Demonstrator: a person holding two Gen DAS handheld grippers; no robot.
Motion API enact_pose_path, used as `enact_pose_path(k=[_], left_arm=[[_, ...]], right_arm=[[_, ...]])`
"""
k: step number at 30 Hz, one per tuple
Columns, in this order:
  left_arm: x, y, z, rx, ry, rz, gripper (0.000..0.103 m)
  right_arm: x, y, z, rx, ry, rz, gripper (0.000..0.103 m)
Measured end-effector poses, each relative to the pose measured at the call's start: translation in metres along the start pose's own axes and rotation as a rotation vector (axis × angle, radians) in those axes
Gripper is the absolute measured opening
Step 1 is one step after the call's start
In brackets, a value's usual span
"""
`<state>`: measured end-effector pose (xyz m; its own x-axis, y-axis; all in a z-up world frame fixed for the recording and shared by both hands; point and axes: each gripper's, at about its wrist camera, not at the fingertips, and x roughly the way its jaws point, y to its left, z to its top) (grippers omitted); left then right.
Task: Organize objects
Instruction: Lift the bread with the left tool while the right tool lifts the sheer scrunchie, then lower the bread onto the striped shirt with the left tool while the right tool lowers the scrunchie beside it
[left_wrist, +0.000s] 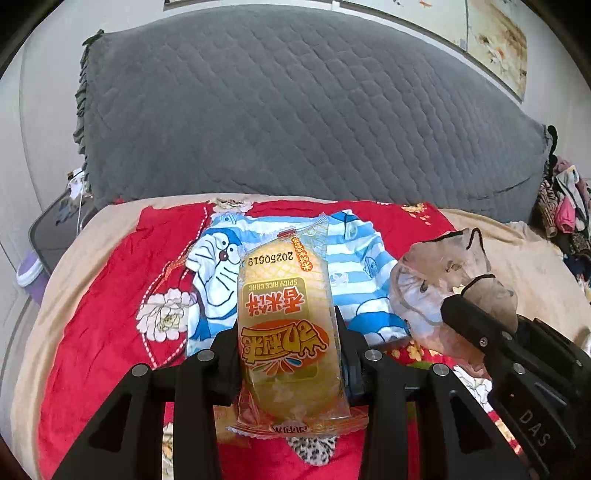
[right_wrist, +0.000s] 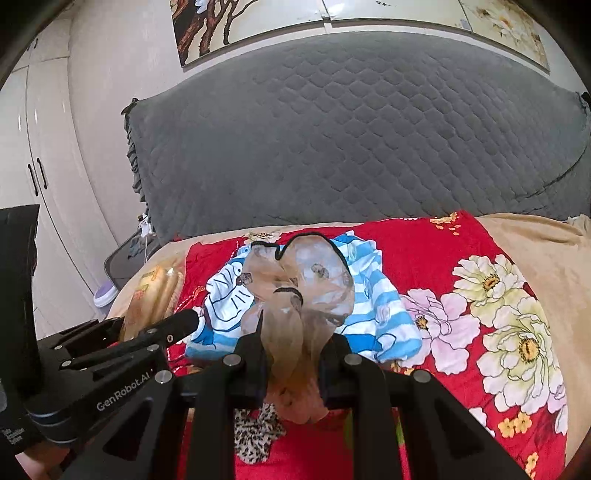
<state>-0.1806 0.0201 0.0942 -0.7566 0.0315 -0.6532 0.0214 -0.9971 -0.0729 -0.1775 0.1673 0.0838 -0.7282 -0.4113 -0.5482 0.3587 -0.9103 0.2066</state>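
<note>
Left tool (left_wrist: 290, 354) pinching a yellow rice cake packet (left_wrist: 286, 332) upright, right tool (right_wrist: 291, 354) clamped on a sheer beige scarf (right_wrist: 303, 295) — both held above a striped blue shirt (right_wrist: 373, 291) lying on the red floral bedspread (right_wrist: 443, 251).

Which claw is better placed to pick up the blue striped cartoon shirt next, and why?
Neither: the left claw grips the snack packet, and the right claw grips the sheer scarf. One must unload first.
</note>
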Motion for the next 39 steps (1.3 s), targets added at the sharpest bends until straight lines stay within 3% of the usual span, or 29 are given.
enact_pose_path(k=[23, 39], left_arm=[[0.081, 0.017, 0.019, 0.019, 0.017, 0.034, 0.040], [0.146, 0.026, 0.035, 0.020, 0.059, 0.069, 0.040]], right_arm=[[0.067, -0.004, 0.010, -0.047, 0.012, -0.006, 0.021], [0.129, -0.026, 0.045, -0.047, 0.086, -0.017, 0.021]])
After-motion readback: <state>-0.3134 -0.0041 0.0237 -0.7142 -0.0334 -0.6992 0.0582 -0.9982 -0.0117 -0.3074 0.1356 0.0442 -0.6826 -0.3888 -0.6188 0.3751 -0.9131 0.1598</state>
